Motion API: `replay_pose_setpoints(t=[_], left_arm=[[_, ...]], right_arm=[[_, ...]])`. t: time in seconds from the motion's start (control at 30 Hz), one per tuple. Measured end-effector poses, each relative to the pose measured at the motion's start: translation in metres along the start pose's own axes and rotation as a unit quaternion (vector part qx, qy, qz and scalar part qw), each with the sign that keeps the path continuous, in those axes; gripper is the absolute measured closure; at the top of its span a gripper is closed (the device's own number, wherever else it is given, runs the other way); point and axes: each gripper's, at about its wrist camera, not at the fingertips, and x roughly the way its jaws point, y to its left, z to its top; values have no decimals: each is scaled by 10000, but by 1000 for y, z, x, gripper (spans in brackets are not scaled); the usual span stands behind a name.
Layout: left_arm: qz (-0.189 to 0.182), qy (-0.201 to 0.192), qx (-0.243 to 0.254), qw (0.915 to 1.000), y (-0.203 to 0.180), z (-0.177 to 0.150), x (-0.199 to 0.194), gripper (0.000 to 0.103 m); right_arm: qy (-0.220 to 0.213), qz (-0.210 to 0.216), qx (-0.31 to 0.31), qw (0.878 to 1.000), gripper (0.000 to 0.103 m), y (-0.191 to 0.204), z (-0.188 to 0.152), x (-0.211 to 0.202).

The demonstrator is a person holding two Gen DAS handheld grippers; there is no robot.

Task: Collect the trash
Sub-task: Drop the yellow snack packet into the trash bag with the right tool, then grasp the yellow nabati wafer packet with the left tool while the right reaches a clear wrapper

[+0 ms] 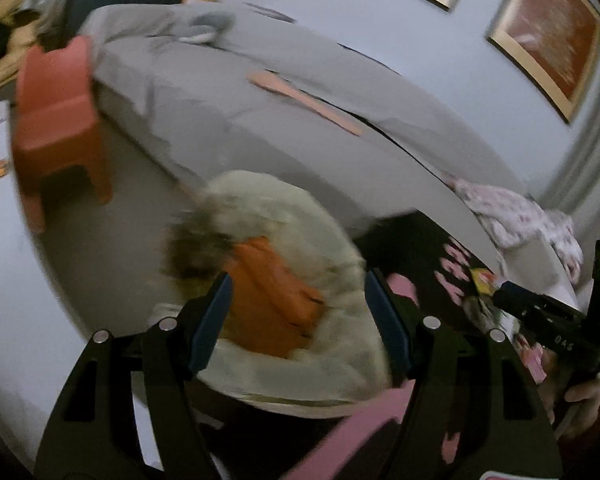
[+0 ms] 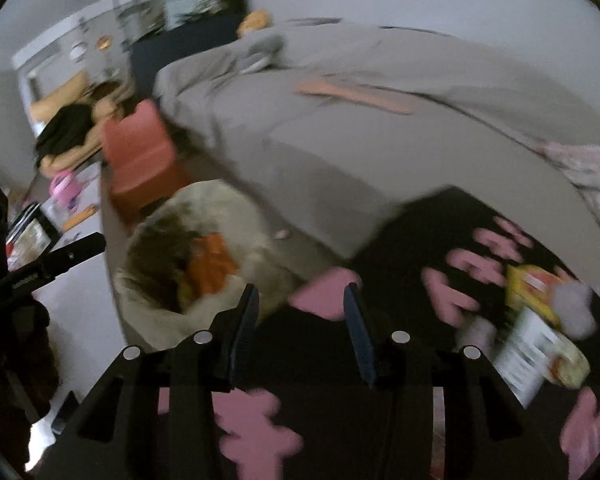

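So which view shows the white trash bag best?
The left wrist view: the white trash bag fills the centre, open mouth up, orange wrapper inside. The right wrist view shows it smaller, off to the left and blurred.

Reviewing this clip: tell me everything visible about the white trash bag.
The white trash bag is a thin, crumpled plastic liner, mouth open upward. Inside show an orange wrapper and a dark, blurred mass. The left gripper straddles its near rim, fingers on either side; whether they pinch the plastic is unclear. It sits beside the grey bed, next to a black-and-pink rug.
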Motion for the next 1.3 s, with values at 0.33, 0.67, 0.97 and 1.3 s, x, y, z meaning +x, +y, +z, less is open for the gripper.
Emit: replay_pose_setpoints(t=[0.33,0.67,0.97,1.3], left_arm=[[-1339,571,1403,9794,-131,-19,54,38],[-2269,1109,3245,9115,-275,-3,164,38],[-2443,1586,3418,8935,-332,28,278,38],[-2682,1808,3218,8898,-322,42,309,38]], right_arm=[[-587,-1100,1056,9866,51,-120,-67,-85],[-700,-1615,1708,9695,51,-203,-94,-102],[-14,-1275,2152,9682,51,-282,-56,-45],[1209,-675,2603,9555,51,-344,-26,55]])
